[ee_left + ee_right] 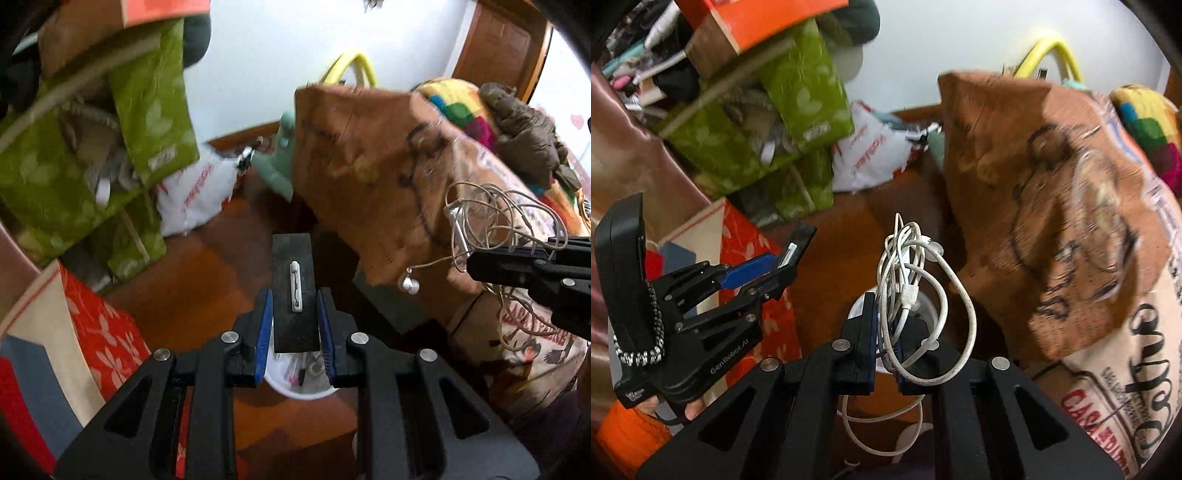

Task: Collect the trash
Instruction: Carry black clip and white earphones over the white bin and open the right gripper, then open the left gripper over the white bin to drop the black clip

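Your left hand-held gripper (294,325) is clamped on a flat black strip (294,291) w/ a white clip on it, standing up toward 12 o'clock; a white bin (299,380) sits just below the blue pads; your right hand-held gripper (884,350) grips a tangled white earphone cable (912,291), loops hanging out at 3 and 6 o'clock; brown printed sack (1052,206) at 2 o'clock; green boxes (798,122) at 10.

The white bin (301,384) beneath the left gripper (294,325) is mostly hidden, its contents too blurred to identify. The printed sack (1137,354) is cut off at the right-wrist view's edge, its lettering incomplete.
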Available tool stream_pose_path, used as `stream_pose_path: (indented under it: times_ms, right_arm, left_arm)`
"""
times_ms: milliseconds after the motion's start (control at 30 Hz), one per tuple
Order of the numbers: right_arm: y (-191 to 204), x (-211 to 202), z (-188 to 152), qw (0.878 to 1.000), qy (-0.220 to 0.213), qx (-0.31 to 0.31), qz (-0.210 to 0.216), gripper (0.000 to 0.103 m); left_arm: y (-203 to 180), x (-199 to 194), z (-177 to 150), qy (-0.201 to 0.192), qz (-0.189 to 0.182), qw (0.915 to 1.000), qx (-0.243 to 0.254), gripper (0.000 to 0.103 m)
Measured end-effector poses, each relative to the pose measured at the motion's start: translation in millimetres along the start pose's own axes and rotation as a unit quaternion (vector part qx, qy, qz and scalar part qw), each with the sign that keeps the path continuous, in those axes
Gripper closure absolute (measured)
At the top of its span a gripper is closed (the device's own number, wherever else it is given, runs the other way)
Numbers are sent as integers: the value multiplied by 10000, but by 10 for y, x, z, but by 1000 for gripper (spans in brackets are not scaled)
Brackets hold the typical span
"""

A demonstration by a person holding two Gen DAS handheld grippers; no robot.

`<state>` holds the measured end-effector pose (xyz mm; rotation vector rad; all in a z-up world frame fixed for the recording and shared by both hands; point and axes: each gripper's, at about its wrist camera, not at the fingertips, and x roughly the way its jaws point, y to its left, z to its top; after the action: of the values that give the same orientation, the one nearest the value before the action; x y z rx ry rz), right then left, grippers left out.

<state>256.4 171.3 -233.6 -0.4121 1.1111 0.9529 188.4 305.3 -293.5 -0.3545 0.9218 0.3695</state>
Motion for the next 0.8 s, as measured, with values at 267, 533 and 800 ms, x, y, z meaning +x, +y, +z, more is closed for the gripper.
stream_pose_path:
  times_ms: [267, 533, 800]
  right_arm:
    - [56, 570, 37, 9974, 692, 62, 202, 96]
    - [68, 716, 30, 9972, 695, 85, 262, 61]
    - [-73, 669, 2, 9978, 656, 54, -24, 60]
  left_arm:
    - [266, 414, -295, 550, -98, 9977, -379, 80]
    - [263, 656, -326, 797, -166, 9961, -338, 80]
    - [93, 812, -270, 926, -234, 9954, -122, 80]
